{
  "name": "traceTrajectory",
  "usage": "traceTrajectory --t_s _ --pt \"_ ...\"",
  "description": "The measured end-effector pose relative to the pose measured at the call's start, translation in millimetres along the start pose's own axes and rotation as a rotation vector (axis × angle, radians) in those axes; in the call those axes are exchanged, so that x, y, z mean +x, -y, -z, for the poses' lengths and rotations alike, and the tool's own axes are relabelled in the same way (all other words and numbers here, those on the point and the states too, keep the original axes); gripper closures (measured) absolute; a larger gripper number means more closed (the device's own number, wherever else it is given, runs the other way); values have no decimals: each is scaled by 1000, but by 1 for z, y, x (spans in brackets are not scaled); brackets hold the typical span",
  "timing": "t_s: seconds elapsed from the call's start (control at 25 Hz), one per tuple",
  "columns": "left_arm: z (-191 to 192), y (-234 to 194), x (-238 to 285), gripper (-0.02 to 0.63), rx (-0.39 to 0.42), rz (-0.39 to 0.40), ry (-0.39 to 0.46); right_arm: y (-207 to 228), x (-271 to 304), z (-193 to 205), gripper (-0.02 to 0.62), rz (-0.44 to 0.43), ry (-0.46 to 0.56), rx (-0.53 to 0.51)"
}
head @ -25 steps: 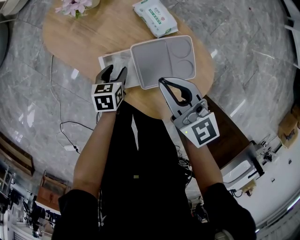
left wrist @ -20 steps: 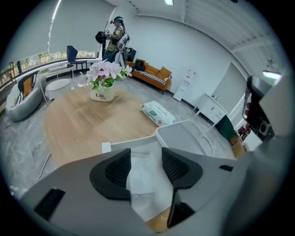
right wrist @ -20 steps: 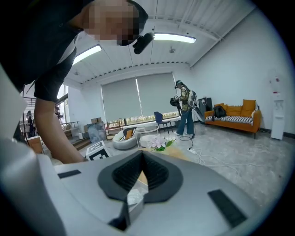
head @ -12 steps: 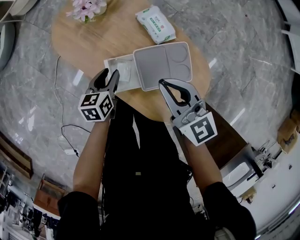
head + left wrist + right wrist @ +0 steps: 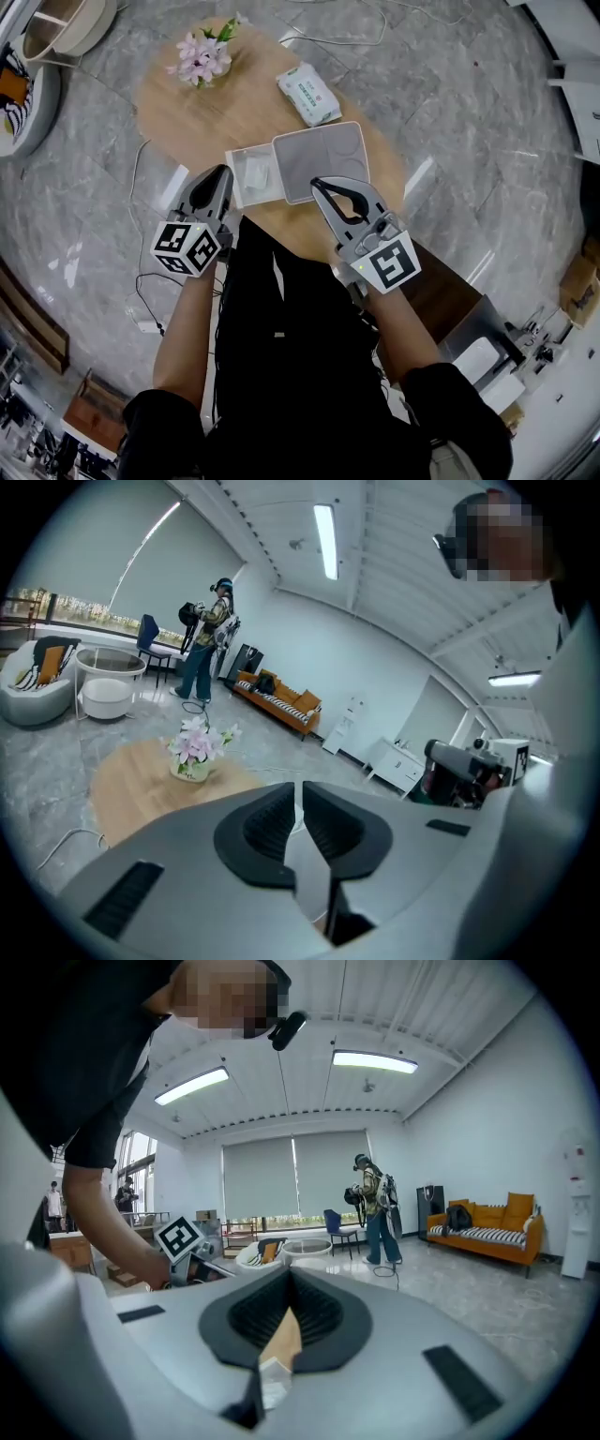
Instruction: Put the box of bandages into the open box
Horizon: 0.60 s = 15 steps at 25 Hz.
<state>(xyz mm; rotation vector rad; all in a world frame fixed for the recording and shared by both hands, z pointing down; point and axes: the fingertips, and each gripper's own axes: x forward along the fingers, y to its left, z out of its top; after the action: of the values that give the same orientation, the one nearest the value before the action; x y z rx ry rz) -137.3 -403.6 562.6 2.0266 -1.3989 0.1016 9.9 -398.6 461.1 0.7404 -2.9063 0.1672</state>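
Now our left gripper has just closed, empty; our right gripper is pressed together. The box of bandages seemingly lies in the open box, lengthwise away from us.

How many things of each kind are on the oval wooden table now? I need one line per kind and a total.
Vase of pink flowers: 1
White-and-green soft pack of wipes: 1
Open white box with grey lid: 1
Small pale box inside that open box: 1
Total: 4
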Motion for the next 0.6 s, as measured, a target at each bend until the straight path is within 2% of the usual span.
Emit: traceTrajectory --t_s 0.24,0.44,0.6 --pt "-66 57 -41 581 54 111 92 -10 -13 -70 584 -22 68 -40" --pt "-130 112 -85 588 172 254 197 -29 -19 -136 584 -44 157 -104" --pt "-164 149 -127 590 247 342 259 -53 -33 -171 584 -72 197 -128"
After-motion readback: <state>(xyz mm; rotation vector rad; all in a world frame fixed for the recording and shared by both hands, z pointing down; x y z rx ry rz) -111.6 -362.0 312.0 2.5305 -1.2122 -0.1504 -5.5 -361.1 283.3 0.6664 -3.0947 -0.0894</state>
